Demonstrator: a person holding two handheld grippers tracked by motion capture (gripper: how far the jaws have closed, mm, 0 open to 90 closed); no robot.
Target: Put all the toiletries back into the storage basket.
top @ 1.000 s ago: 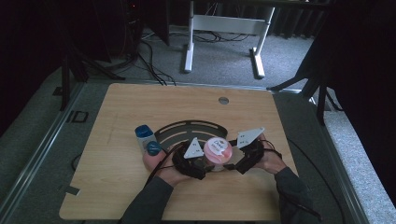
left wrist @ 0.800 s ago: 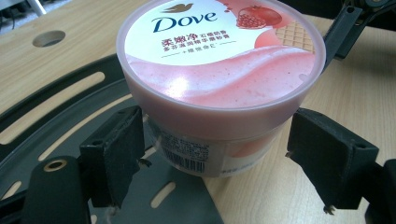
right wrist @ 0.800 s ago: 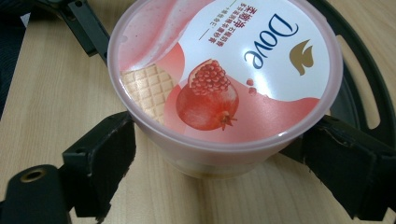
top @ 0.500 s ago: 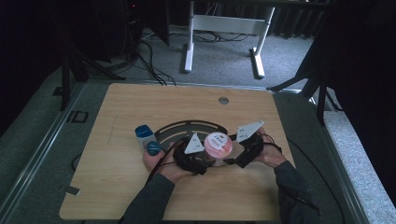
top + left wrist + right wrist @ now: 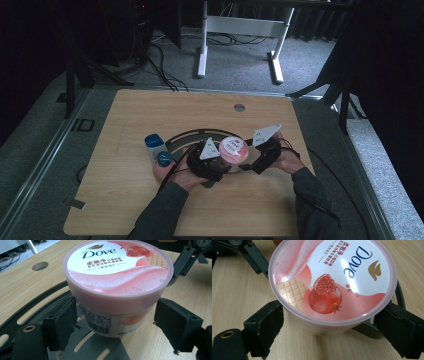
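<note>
Right gripper (image 5: 248,161): swung from 3 toward 4 o'clock of the tub (image 5: 233,149).
Left gripper (image 5: 220,161): edged closer to tub.

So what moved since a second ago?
Not much. The right gripper edged slightly closer to the pink tub, and the left gripper kept its place at the tub's other side. The tub, the blue bottle and the black ring stayed put.
</note>
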